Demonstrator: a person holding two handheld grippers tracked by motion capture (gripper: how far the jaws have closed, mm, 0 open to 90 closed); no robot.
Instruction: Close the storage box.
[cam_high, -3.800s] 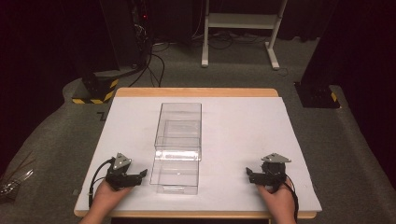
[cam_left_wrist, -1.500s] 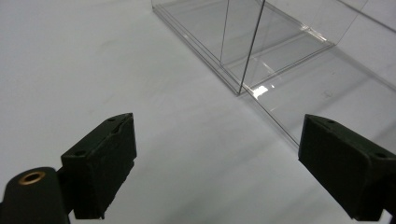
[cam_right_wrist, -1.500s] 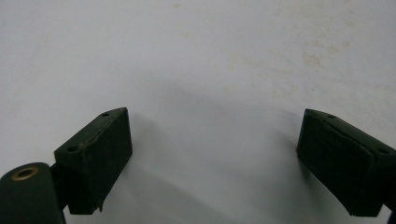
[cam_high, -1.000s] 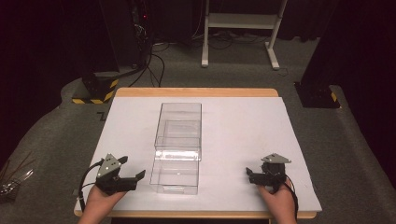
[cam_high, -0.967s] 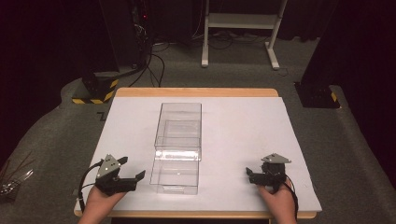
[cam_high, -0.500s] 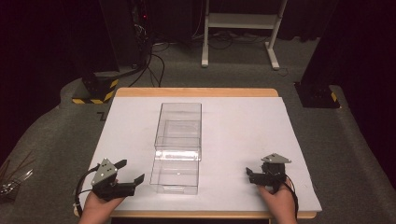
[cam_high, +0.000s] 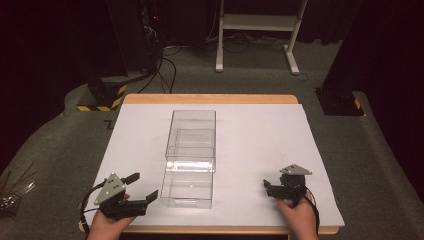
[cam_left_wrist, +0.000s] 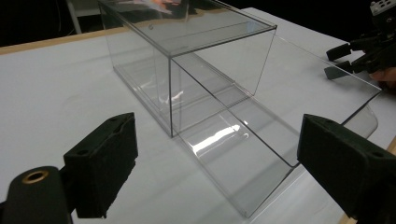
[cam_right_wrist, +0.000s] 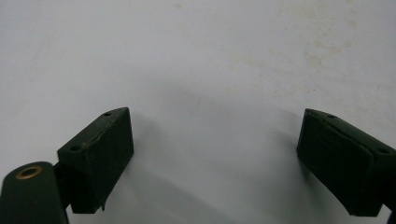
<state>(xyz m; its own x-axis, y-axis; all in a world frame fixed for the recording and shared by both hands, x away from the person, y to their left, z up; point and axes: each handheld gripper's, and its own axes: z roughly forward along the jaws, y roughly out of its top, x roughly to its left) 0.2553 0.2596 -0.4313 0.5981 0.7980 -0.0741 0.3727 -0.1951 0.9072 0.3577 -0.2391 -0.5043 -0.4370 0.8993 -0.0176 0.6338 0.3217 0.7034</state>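
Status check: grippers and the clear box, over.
Left gripper open, empty, beside the clear box. Right gripper open, resting on the table, apart from the box. Box drawer slid partway out. Nothing in the way.

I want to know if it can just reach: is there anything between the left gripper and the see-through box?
No. In the high view only bare white table lies between the left gripper and the clear box; they stand apart.
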